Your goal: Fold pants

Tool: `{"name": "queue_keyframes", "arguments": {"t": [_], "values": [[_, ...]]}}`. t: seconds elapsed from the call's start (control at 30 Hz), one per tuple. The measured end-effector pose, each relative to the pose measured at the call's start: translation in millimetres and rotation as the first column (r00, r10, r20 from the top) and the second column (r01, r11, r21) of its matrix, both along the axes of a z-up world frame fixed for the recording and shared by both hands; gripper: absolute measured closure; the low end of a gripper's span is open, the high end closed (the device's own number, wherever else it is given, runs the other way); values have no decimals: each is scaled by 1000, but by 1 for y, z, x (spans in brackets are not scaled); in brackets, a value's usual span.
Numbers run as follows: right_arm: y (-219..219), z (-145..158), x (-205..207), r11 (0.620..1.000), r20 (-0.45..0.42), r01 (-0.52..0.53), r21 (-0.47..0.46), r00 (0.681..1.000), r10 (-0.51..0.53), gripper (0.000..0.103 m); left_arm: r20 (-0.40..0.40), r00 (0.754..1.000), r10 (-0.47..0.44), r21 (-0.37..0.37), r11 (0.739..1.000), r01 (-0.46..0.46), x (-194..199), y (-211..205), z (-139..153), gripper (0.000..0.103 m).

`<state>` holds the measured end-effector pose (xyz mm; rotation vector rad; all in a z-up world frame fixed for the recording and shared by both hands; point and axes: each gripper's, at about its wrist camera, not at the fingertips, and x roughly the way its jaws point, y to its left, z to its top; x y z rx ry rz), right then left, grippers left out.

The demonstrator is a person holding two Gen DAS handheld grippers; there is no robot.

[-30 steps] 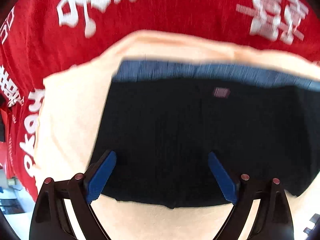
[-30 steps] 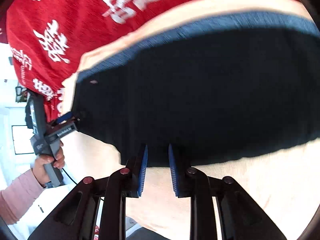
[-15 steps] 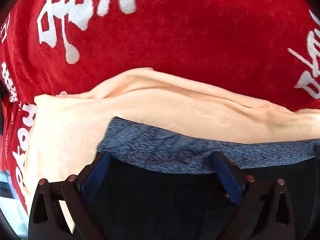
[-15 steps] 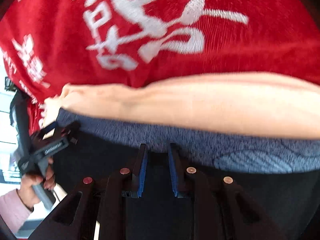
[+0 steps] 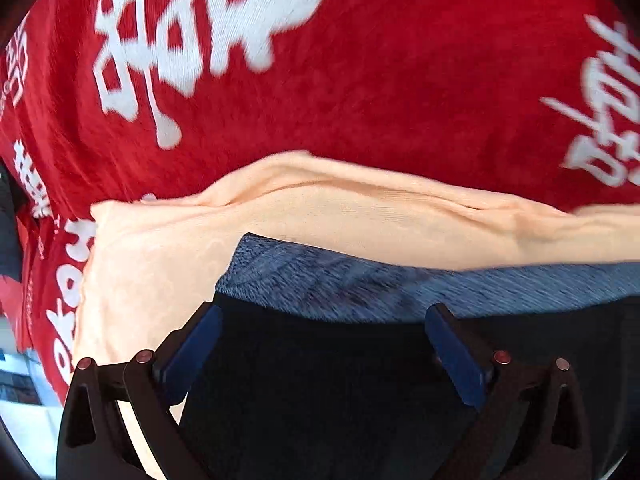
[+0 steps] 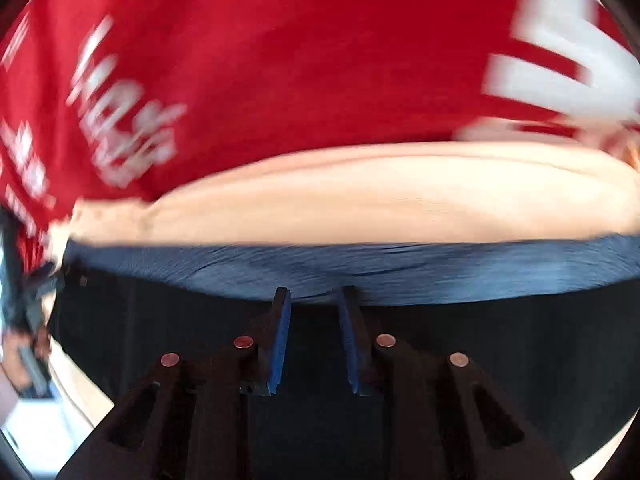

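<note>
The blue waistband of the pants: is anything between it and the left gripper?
Nothing visible. The left gripper is open right over the pants, its tips at the waistband. Only the peach cloth lies beyond it.

Both grippers (image 5: 320,356) (image 6: 314,340) are black, with blue-padded jaws and coppery screws.

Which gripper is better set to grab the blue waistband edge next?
Probably left. The left gripper is wide open, straddling the blue waistband corner. The right gripper has its fingers nearly together, with dark fabric between them.
</note>
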<state>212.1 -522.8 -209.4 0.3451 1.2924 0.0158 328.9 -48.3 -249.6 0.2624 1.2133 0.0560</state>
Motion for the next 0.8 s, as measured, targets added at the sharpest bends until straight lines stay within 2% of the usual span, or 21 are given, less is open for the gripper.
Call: {"name": "queue_keyframes", "arguments": {"t": [0.13, 0.23, 0.37, 0.53, 0.6, 0.67, 0.77, 0.8], "values": [[-61, 12, -2, 985, 18, 155, -79, 988, -154, 74, 12, 998, -63, -5, 998, 63, -25, -34, 20, 1], [-103, 23, -17, 957, 17, 269, -108, 963, -269, 74, 26, 990, -140, -31, 989, 141, -48, -81, 35, 1], [-135, 41, -53, 945, 28, 294, -145, 956, -293, 68, -21, 975, -220, -137, 967, 215, -80, -166, 41, 1], [-174, 48, -105, 920, 12, 349, -177, 936, -353, 66, -27, 962, -273, -187, 946, 263, -102, -253, 34, 1], [-193, 48, -127, 904, 4, 397, -155, 916, -402, 66, -33, 959, -281, -196, 943, 270, -105, -278, 27, 1], [-210, 46, -151, 885, -3, 448, -127, 892, -452, 66, -57, 956, -288, -161, 948, 276, -109, -297, 13, 1], [-235, 45, -174, 841, -5, 536, -72, 843, -537, 66, -100, 956, -275, -133, 956, 261, -116, -309, -5, 1], [-243, 44, -182, 824, -5, 564, -56, 825, -565, 66, -82, 961, -262, -143, 958, 249, -118, -308, -5, 1]]}}
